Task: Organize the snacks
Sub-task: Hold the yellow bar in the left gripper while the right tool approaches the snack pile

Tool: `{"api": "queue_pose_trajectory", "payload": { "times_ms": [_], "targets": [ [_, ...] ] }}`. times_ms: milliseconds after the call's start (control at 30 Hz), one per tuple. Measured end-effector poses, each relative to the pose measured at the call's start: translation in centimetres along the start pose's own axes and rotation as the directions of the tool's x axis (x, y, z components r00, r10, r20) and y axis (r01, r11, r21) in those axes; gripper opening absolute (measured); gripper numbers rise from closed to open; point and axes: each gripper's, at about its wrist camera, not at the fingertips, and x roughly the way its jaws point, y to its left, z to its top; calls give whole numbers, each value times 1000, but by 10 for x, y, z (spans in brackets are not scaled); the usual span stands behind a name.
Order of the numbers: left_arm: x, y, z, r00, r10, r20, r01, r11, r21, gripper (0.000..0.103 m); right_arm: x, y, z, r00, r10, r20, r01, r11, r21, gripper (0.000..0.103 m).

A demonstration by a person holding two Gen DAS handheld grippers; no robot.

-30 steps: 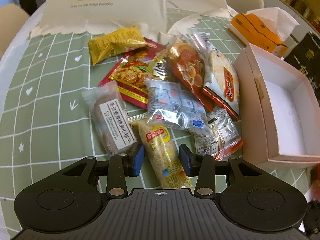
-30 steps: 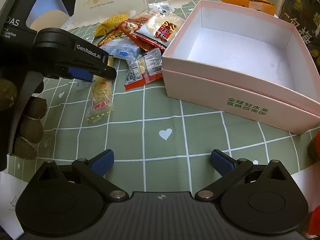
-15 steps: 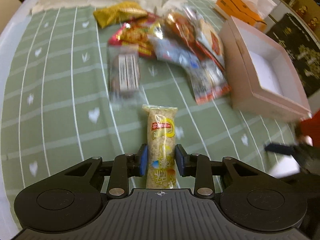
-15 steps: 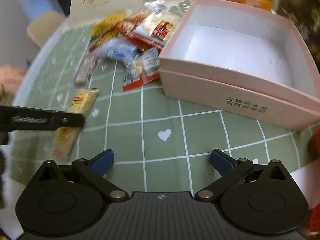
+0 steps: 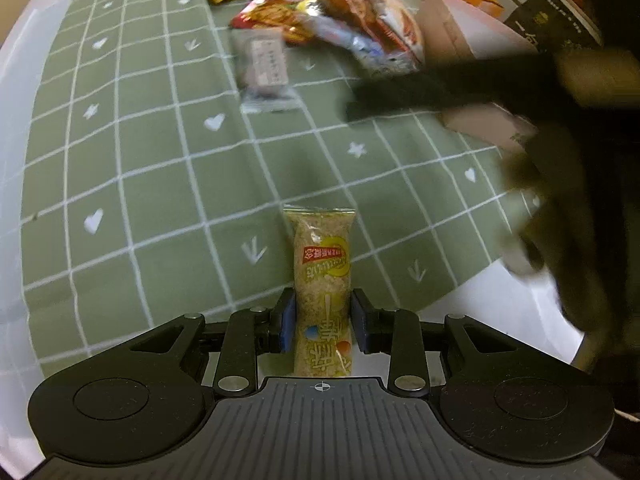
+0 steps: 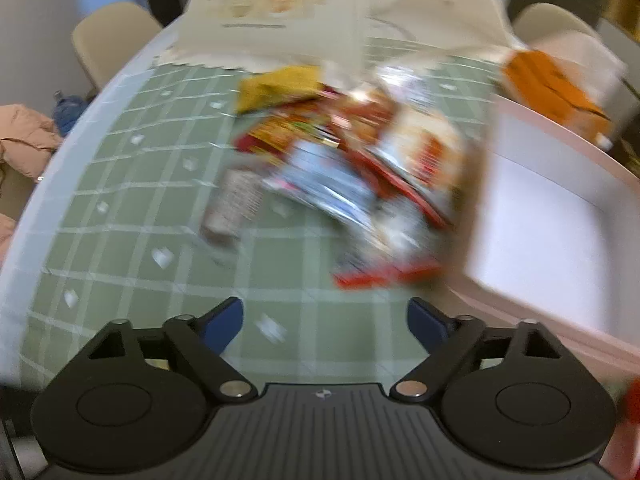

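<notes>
My left gripper (image 5: 322,322) is shut on a long yellow snack bar (image 5: 323,276) and holds it above the near edge of the green checked tablecloth (image 5: 160,152). A pile of snack packets (image 5: 344,28) lies at the far side, with a brown-and-white packet (image 5: 264,66) apart on its left. The pink box (image 6: 552,216) stands open to the right of the pile (image 6: 360,168). My right gripper (image 6: 325,322) is open and empty, just short of the pile; it also shows blurred at the right of the left wrist view (image 5: 460,88).
An orange carton (image 6: 552,88) and a dark bag (image 5: 560,24) stand behind the pink box. A white paper bag with cartoon print (image 6: 276,8) stands at the table's far edge. Beige chairs (image 6: 112,40) sit around the round table.
My left gripper closed on the yellow bar, lifted it out of the pile and drew it back toward the near edge. My right gripper swung left toward the pile, still open.
</notes>
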Motion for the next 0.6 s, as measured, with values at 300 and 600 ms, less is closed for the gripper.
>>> {"api": "queue_pose_trajectory", "payload": {
  "times_ms": [300,600],
  "targets": [
    [1,3,-5,995,-88,-37,87,996,-20,34,48,27,45,999,24,-46,-24,1000,-4,30],
    [6,-4,5,989,-132,-70,134,991,26,34,5,-14,-18,997,1,-77,0,1000,8,17]
  ]
}}
